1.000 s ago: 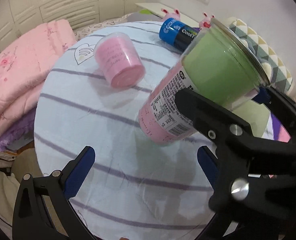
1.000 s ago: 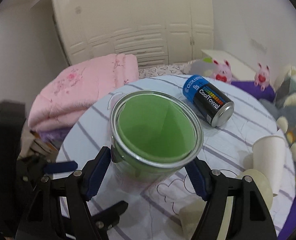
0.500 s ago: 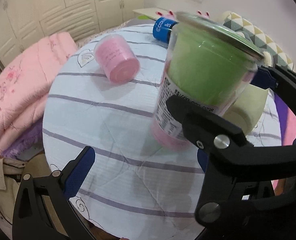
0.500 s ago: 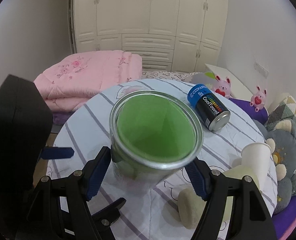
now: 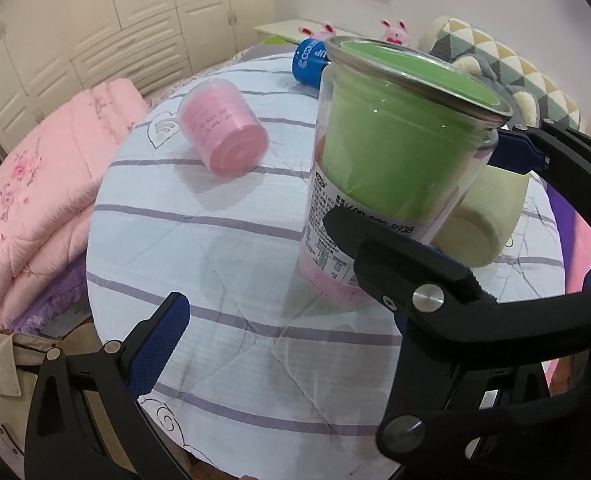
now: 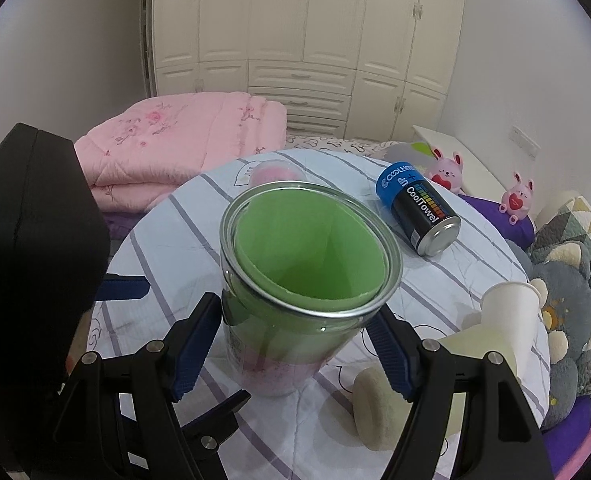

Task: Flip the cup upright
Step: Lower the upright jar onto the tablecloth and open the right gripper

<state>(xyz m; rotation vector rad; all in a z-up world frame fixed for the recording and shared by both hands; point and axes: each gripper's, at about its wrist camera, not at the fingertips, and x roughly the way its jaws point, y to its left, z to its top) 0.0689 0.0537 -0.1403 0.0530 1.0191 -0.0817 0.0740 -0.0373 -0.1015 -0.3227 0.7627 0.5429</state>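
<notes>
One cup: clear cup (image 6: 303,296) with a metal rim, a green liner in its upper part, a pink band at the base and a printed label on the side; it stands mouth up on the round table (image 5: 223,240), base on the striped cloth.
Right gripper: right gripper (image 6: 295,344) comes in from the near side, roughly level, its blue pads (image 6: 193,348) pressed on opposite sides of the cup below the rim, so it is clamped on the cup.
Left gripper: left gripper (image 5: 279,320) sits low at the table's near edge, fingers spread wide, nothing between them; only its left blue pad (image 5: 157,344) shows clearly, the other side is behind the right gripper's black frame.
Left view only: label text on the cup (image 5: 379,176); the small pink cup (image 5: 223,128) in full, lying on its side with its base toward the camera; the right gripper's (image 5: 475,200) frame crossing in front of the cup.
Right view only: straight down into the green liner; a blue and black can (image 6: 419,208) on its side beyond the cup; a white paper cup (image 6: 511,308) lying at the right; two pink bunny toys (image 6: 447,168) off the table.
Around: folded pink quilt (image 6: 175,140) beyond the table on the left, white wardrobe (image 6: 303,40) behind.
</notes>
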